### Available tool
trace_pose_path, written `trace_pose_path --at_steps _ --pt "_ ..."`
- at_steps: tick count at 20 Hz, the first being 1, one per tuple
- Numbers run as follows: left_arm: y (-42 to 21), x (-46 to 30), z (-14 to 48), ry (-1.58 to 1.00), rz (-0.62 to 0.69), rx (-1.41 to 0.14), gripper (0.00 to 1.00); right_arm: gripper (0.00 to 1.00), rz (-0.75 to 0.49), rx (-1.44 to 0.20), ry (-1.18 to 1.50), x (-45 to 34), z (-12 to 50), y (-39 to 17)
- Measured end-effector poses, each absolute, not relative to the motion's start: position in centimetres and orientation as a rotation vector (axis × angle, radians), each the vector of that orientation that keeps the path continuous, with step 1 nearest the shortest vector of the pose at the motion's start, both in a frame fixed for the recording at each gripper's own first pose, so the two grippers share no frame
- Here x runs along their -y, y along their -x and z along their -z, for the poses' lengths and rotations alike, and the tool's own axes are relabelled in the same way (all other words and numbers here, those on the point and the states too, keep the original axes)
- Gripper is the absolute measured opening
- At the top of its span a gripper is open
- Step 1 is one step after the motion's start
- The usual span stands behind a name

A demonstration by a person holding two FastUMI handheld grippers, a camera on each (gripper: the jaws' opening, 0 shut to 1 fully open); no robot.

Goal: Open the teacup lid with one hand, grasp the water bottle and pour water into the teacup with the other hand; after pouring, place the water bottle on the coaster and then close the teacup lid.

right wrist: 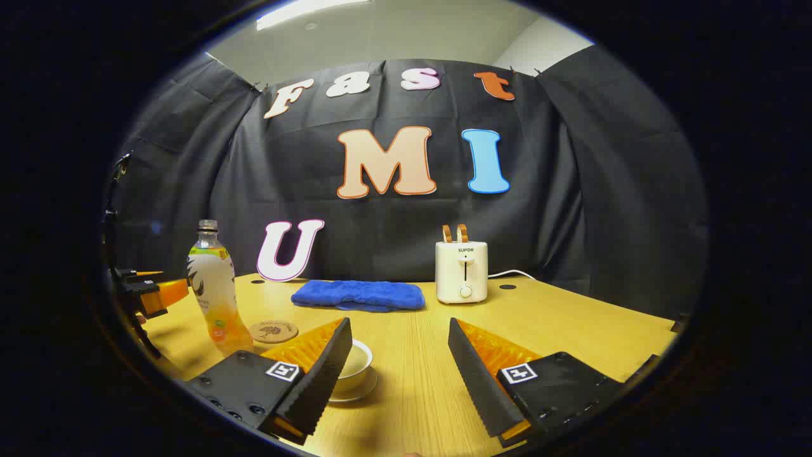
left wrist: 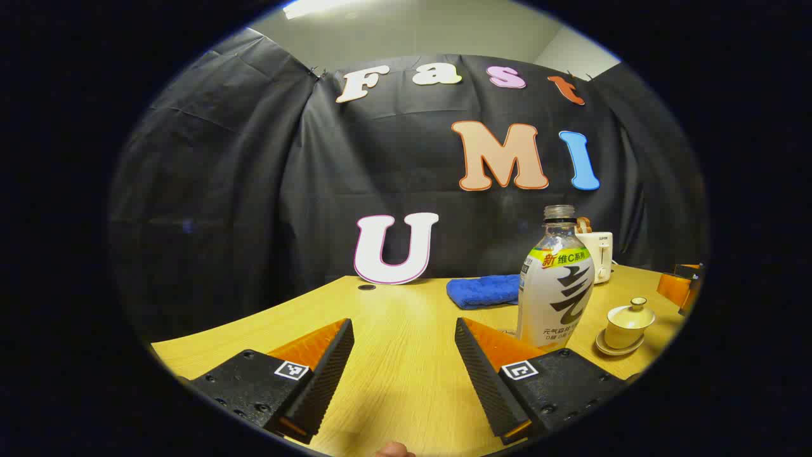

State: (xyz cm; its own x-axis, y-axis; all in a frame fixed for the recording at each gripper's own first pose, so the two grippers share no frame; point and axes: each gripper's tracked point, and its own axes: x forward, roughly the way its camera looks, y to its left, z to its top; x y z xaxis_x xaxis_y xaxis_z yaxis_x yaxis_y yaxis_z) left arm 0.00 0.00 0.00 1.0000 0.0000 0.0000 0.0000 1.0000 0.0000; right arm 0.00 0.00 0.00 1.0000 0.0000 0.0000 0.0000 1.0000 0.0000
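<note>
The left gripper (left wrist: 404, 343) sits lowest in the left gripper view, jaws spread wide with nothing between them, only bare wooden table (left wrist: 406, 381) under the gap. The water bottle (left wrist: 556, 282) stands upright, uncapped, just behind the tip of that gripper's right-hand finger, not touched by it. To the right of the bottle stands the teacup (left wrist: 628, 325) on its saucer (left wrist: 618, 348), lid (left wrist: 632, 312) seated on top. A folded blue cloth (left wrist: 483, 291) lies farther back, and a white toaster (left wrist: 599, 254) stands behind the bottle.

In the right gripper view, the right gripper (right wrist: 399, 343) is likewise wide open and empty. The teacup (right wrist: 354, 365) is partly hidden behind the tip of its left-hand finger; whether finger and cup touch cannot be determined. A round coaster (right wrist: 273, 331) lies flat beside the base of the water bottle (right wrist: 212, 289), near it but apart. The left gripper (right wrist: 149, 295) appears at the left edge, close to the bottle. The blue cloth (right wrist: 358, 296) and the toaster (right wrist: 462, 271), holding two slices, stand near the back of the table (right wrist: 571, 330).
</note>
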Motion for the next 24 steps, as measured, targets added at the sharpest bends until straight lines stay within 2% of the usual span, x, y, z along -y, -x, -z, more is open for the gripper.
trace_pose_path --at_steps 1,9,11,12,24 --pt "-0.01 -0.02 0.05 0.0 0.0 0.0 0.94 0.98 0.0 0.002 0.0 0.01 -0.03 -0.06" --pt "-0.24 0.03 0.25 0.001 -0.001 0.004 0.94 0.98 0.005 0.002 0.0 -0.04 0.3 -0.24" --pt "-0.3 0.06 0.39 0.002 0.0 0.003 0.94 0.98 0.009 -0.004 -0.001 0.03 0.43 -0.3" --pt "-0.29 0.03 0.37 0.003 -0.001 0.005 0.94 0.93 0.013 0.002 0.0 0.12 0.31 -0.28" --pt "0.08 -0.06 0.47 0.003 -0.005 0.005 0.94 0.93 0.029 0.002 0.0 0.27 0.34 -0.02"
